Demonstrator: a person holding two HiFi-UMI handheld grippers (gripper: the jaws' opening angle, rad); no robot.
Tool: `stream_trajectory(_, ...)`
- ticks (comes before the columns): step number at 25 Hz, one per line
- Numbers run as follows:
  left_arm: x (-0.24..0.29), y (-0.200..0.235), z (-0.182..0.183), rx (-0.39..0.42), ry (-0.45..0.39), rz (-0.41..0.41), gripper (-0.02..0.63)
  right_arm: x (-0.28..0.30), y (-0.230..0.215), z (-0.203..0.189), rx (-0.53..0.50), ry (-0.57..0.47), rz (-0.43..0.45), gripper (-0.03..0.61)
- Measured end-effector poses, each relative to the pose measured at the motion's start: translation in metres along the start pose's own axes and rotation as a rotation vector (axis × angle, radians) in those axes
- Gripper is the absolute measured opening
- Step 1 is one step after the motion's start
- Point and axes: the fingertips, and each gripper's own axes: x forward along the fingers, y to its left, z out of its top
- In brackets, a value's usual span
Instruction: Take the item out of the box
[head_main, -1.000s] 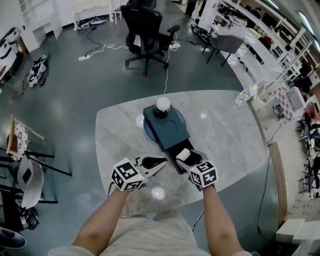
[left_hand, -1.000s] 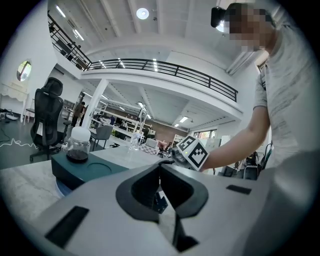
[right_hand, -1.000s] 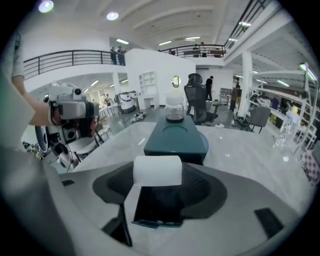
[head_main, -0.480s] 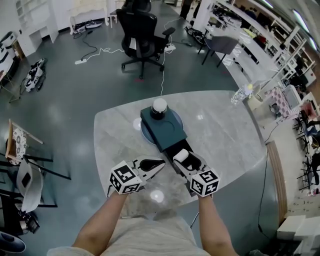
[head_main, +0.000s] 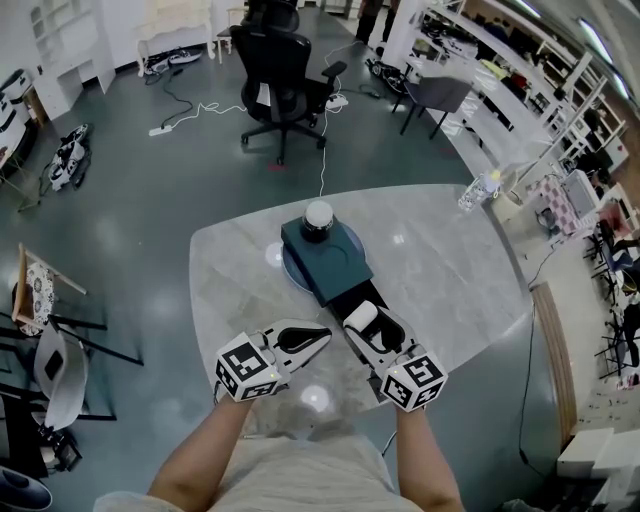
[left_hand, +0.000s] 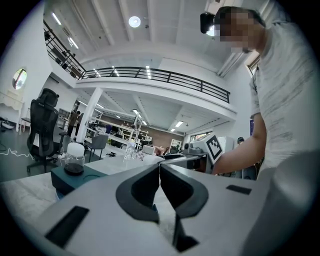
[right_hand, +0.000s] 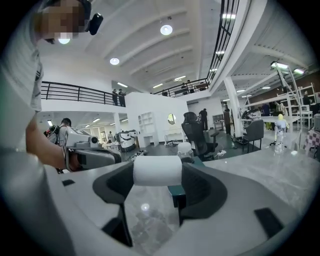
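Head view: left gripper (head_main: 318, 334) idling over grey marble tabletop (head_main: 450, 270), at 7 o'clock of box, jaws pressing together, gripping nothing. Dark teal rectangular box (head_main: 325, 258) sitting mid-table, black drawer (head_main: 362, 295) standing pulled out toward 5 o'clock. Right gripper (head_main: 364, 324) sitting further toward 6 o'clock than a second ago, jaws part-open, clamping small white cylinder (right_hand: 157, 170). Item seemingly clearing drawer's near end, so extraction nearly done. Cylinder lying level, long axis running 9-to-3 across jaws in right gripper view.
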Motion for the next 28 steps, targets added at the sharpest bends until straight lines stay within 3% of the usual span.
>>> stream_trajectory(11, -0.021, -0.016, 0.017, 0.052, -0.015, 0.000, 0.020, -0.023, 0.043, 0.044, -0.088, -0.117, 0.062, 0.307)
stream_trajectory(28, -0.038, -0.020, 0.044, 0.096, -0.068, 0.009, 0.020, -0.047, 0.071, 0.095, -0.204, -0.240, 0.069, 0.307)
